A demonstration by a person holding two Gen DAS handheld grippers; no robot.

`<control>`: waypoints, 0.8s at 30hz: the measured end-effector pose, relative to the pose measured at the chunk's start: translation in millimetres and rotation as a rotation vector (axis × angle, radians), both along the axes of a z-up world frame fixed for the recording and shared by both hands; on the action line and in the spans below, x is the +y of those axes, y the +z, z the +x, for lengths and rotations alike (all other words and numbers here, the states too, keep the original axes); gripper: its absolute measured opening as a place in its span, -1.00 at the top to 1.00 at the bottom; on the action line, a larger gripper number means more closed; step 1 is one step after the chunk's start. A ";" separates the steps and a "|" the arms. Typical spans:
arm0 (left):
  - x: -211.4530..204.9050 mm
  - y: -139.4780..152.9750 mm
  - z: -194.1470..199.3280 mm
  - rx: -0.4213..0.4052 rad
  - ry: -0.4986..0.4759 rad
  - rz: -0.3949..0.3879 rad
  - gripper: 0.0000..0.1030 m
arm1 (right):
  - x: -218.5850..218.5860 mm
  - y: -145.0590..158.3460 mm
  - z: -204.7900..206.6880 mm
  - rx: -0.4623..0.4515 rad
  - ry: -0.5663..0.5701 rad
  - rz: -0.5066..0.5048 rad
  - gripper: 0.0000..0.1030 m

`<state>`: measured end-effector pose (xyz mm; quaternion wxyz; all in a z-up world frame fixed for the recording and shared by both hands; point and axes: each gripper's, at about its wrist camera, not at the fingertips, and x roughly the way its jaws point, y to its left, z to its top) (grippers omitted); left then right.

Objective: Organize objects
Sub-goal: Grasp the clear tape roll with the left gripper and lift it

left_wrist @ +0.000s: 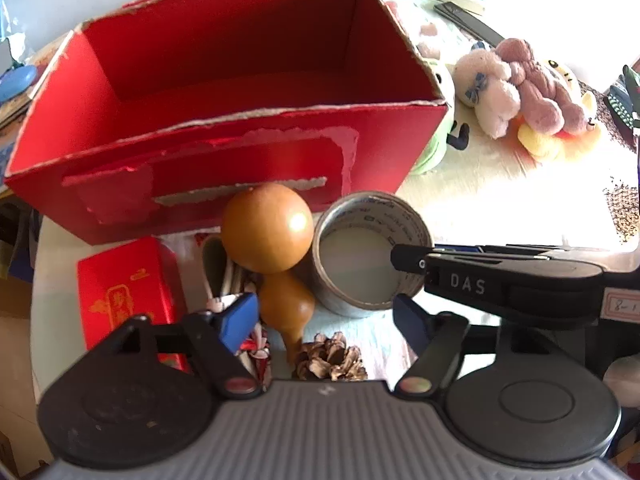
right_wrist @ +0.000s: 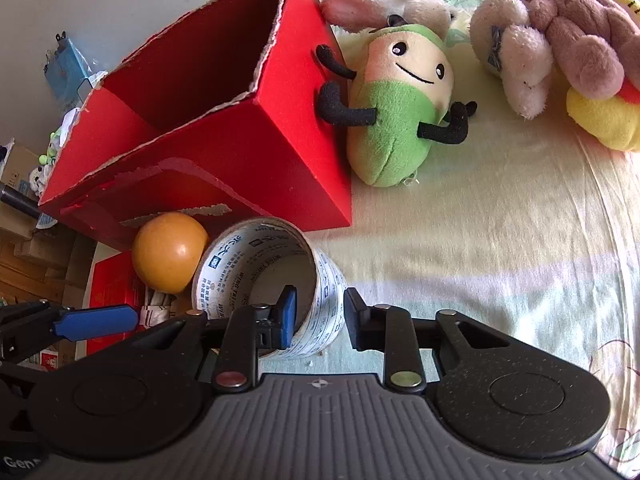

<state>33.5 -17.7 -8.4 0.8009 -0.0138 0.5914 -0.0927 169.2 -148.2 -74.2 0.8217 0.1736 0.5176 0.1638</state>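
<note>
A cloth-covered table (right_wrist: 460,240) is carrying everything, its pale cover lying in bright light toward the far right corner. The largest thing on it, a red cardboard box (left_wrist: 224,92) with torn rims, is standing open and upright toward the far left edge, showing nothing inside. A green plush (right_wrist: 394,116) is leaning against the box's right wall, touching it with its black arms. Further toward the right edge, a pile of plush toys (left_wrist: 520,92), white, pink-brown and yellow, is lying together, well apart from the box.

Just in front of the box's near wall, a brown gourd (left_wrist: 272,248) is standing beside a tape roll (left_wrist: 370,254), the two touching or nearly so. A small red packet (left_wrist: 128,292) is lying at the near left edge, and a pine cone (left_wrist: 332,358) is sitting near the gourd's narrow end.

The right gripper (right_wrist: 318,318) is holding the tape roll: its jaws are standing narrow, one blue pad inside the ring and the other outside, pinching the wall. The left gripper (left_wrist: 324,320) is hovering with its jaws wide on either side of the gourd's lower bulb; whether the left pad is touching it cannot be told, and the right pad is clear of it.
</note>
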 end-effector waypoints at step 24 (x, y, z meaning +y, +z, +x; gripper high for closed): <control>-46.2 -26.2 15.2 0.050 -0.058 -0.126 0.63 | -51.7 13.4 -33.8 -0.057 -0.097 -0.059 0.79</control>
